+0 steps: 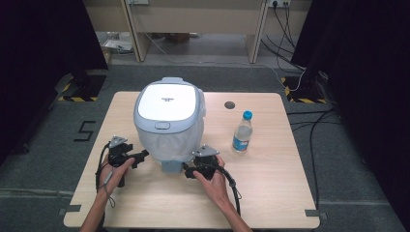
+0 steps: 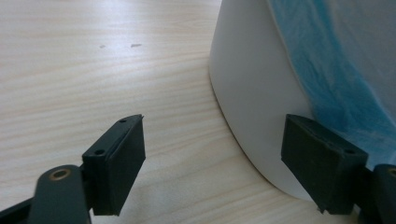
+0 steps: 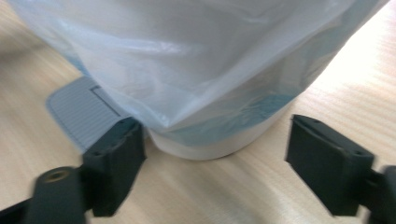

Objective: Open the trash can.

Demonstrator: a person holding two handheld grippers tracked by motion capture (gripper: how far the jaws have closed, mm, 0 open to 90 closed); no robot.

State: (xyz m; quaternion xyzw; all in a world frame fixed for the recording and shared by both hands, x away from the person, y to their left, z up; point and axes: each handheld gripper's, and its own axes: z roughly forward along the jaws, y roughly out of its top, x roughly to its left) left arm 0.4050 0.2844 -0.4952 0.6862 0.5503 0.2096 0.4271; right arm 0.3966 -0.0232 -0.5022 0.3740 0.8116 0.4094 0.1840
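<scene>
While the white plastic pedal bin (image 1: 169,121) with its glossy rounded lid stands mid-table on the pale wood-grain table (image 1: 270,193), the left gripper (image 1: 138,158) sits just left of its base, jaws wide apart and empty. The left gripper view shows smooth white wall (image 2: 252,84) and a blue film band. Just right of the base, the right gripper (image 1: 189,170) also gapes, holding nothing; its view reveals a crinkled translucent liner (image 3: 196,60) and a ribbed grey pedal (image 3: 81,112). Well right of the bin stands a clear blue-capped bottle (image 1: 242,132).
</scene>
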